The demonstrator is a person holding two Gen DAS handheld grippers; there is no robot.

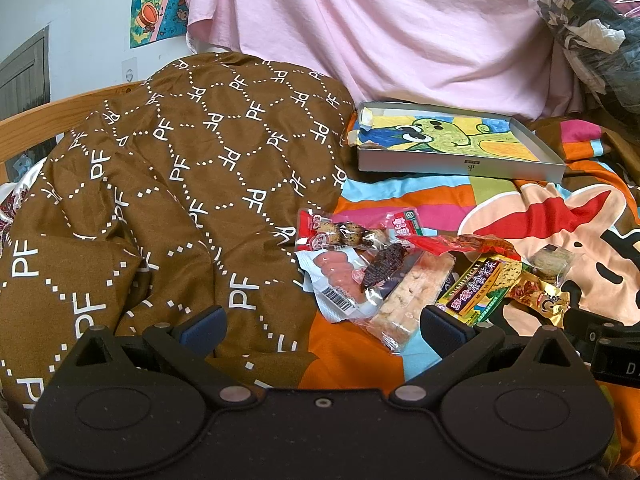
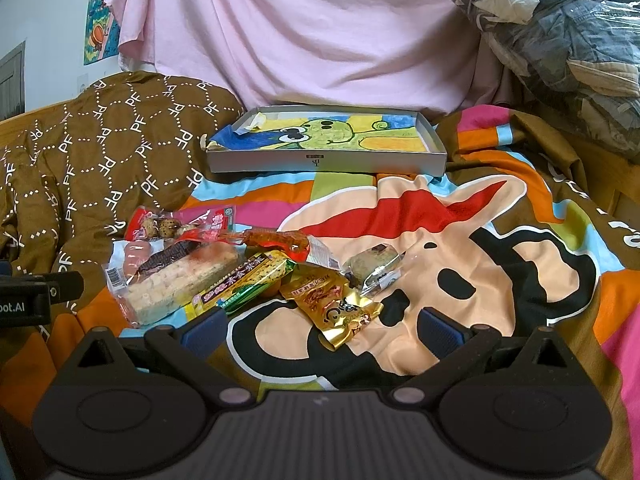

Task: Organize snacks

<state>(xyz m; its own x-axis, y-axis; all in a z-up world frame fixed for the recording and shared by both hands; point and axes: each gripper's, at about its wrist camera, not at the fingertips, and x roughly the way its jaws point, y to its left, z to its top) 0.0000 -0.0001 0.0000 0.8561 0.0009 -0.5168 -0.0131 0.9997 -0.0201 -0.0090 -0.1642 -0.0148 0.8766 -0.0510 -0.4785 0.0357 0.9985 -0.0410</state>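
We hold both claws spread wide and empty over the bright cartoon-print bedsheet (image 2: 420, 216): the left gripper (image 1: 322, 326) hovers near the left end of the snack pile, the right gripper (image 2: 322, 326) just short of its near edge. The snacks lie heaped together in front of the shallow grey cardboard box lined with a green crayon drawing (image 2: 326, 160), which we judge to be where they belong; nothing lies in it yet.

All of them look light, and their film wrappers are likely slippery and crinkly. The crinkled gold foil packet (image 2: 340, 312) lies nearest our right claw, partly over the sheet, so its free corner is an easy pinch. The long clear-wrapped puffed rice bar (image 2: 180, 280) is probably brittle, so we would grip it lightly across its middle. The green and yellow printed bar (image 2: 244, 284) leans against it. The clear-wrapped pink sausage pack (image 1: 340, 276) sits under other packets, so it is better left until those are lifted.
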